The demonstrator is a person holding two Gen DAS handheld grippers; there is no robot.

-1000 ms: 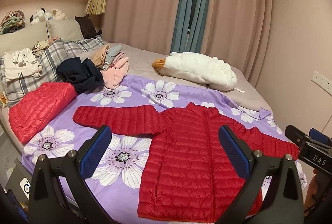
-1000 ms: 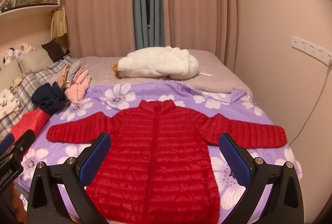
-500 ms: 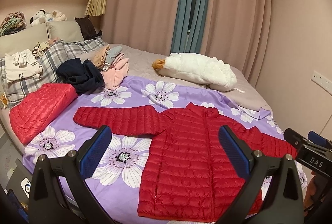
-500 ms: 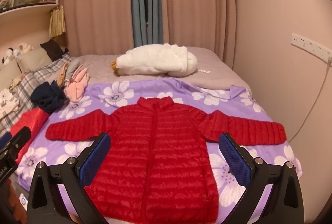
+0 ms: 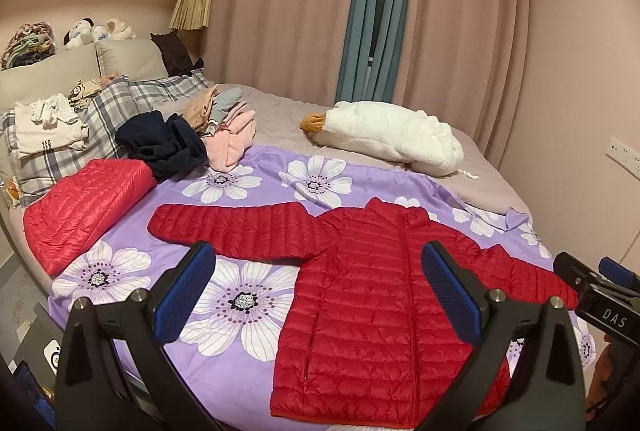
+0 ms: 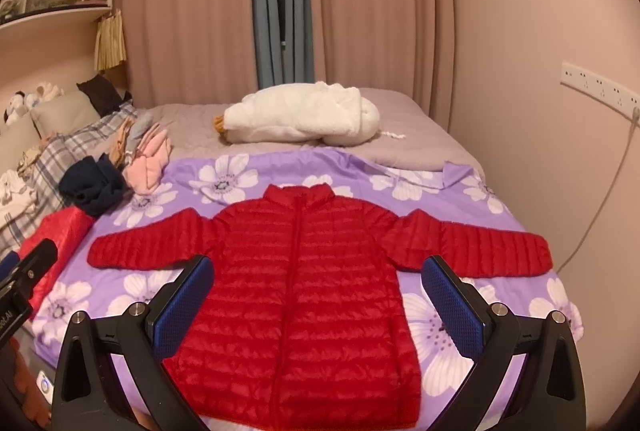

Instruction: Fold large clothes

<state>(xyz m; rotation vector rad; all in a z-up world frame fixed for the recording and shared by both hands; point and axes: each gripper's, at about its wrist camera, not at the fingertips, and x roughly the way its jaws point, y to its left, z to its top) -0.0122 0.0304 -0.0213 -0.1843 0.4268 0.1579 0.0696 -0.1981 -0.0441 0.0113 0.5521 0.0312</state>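
Observation:
A red quilted puffer jacket (image 5: 372, 295) (image 6: 304, 291) lies flat and face up on the purple flowered sheet (image 5: 240, 295) (image 6: 436, 315), zipped, with both sleeves spread out sideways. My left gripper (image 5: 318, 291) hangs open above the near edge of the bed, over the jacket's left side, holding nothing. My right gripper (image 6: 318, 295) is open too, above the jacket's lower body, and empty. Each view catches the other gripper at its edge: the right one (image 5: 600, 295) and the left one (image 6: 24, 275).
A folded red puffer jacket (image 5: 84, 207) lies at the sheet's left edge. Behind it sit a dark navy garment (image 5: 164, 145), pink clothes (image 5: 232, 139) and a plaid blanket (image 5: 80, 139). A white fluffy coat (image 5: 388, 139) lies at the far side. The wall (image 6: 560, 151) with a socket strip runs along the right.
Both grippers have drifted slightly back and up, so the jacket sits a little lower in view. Jacket and jaws are unchanged.

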